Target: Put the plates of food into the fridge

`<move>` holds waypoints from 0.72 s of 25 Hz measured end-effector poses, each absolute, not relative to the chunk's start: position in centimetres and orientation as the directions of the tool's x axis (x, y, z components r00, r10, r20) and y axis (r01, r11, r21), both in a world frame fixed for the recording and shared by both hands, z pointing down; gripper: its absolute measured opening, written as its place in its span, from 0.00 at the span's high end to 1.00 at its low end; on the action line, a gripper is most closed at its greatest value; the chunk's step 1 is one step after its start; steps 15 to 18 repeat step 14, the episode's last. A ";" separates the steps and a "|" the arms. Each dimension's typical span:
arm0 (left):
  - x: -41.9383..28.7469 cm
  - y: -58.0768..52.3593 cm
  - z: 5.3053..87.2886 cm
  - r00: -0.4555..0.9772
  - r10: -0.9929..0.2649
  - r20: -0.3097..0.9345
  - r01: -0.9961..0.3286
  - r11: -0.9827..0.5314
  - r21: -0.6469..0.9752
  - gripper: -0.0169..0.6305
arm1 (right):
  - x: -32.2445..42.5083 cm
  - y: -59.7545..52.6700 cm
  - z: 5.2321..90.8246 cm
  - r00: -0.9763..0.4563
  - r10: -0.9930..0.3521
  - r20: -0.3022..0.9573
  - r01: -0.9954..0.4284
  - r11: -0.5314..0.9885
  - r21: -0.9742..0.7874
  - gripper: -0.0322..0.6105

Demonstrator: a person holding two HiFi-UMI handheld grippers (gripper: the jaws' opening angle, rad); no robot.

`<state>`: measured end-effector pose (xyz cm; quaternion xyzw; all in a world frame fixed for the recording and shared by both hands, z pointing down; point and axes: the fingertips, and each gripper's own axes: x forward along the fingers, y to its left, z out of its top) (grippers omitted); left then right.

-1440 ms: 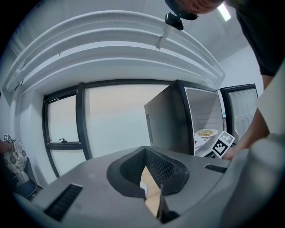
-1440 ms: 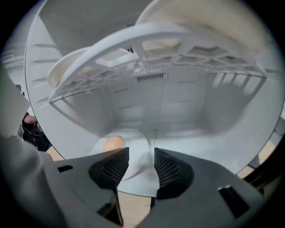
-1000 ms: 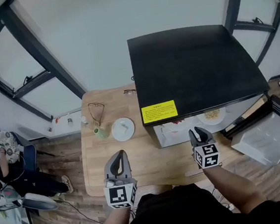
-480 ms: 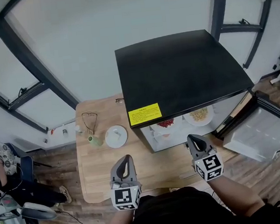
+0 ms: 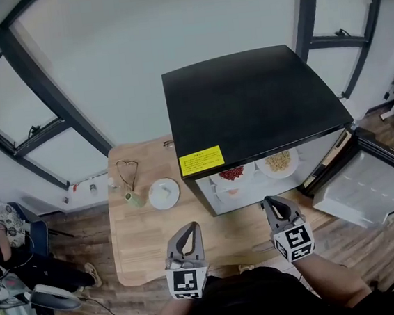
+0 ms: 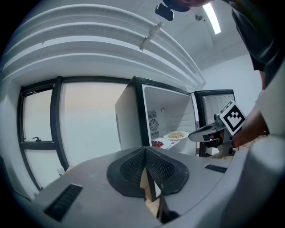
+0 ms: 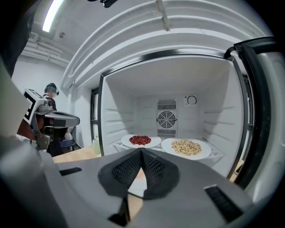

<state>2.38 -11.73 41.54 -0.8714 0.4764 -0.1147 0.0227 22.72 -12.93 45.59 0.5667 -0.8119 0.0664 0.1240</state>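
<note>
The black-topped fridge point(image 5: 254, 105) stands open on the wooden table point(image 5: 139, 240). On its shelf sit a plate of red food point(image 5: 232, 175) point(image 7: 140, 141) and a plate of pale yellow food point(image 5: 277, 162) point(image 7: 186, 147), side by side. My right gripper point(image 5: 270, 203) point(image 7: 141, 150) is shut and empty, a short way in front of the opening. My left gripper point(image 5: 190, 227) point(image 6: 145, 150) hovers over the table's front edge, its jaws meeting with nothing between them. A white plate point(image 5: 164, 193) lies on the table left of the fridge.
The fridge door point(image 5: 368, 184) hangs open to the right. A green cup point(image 5: 133, 198) and a pair of glasses point(image 5: 127, 173) lie near the white plate. Windows and a white wall stand behind the table. A person sits at the far left, on the floor side.
My right gripper's jaws have closed, empty, and it has drawn back from the fridge shelf. My left gripper has slid right along the table's front edge.
</note>
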 end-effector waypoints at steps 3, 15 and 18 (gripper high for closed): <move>2.8 -11.7 41.7 0.524 -0.832 0.183 -0.823 -0.550 -0.142 0.97 | 23.1 -12.7 45.9 -0.324 -0.903 0.281 -0.939 0.343 0.021 0.92; 4.0 -12.8 41.8 0.521 -0.832 0.189 -0.826 -0.548 -0.132 0.97 | 25.3 -13.3 46.4 -0.310 -0.905 0.291 -0.948 0.319 -0.015 0.92; 4.0 -12.8 41.8 0.521 -0.832 0.189 -0.826 -0.548 -0.132 0.97 | 25.3 -13.3 46.4 -0.310 -0.905 0.291 -0.948 0.319 -0.015 0.92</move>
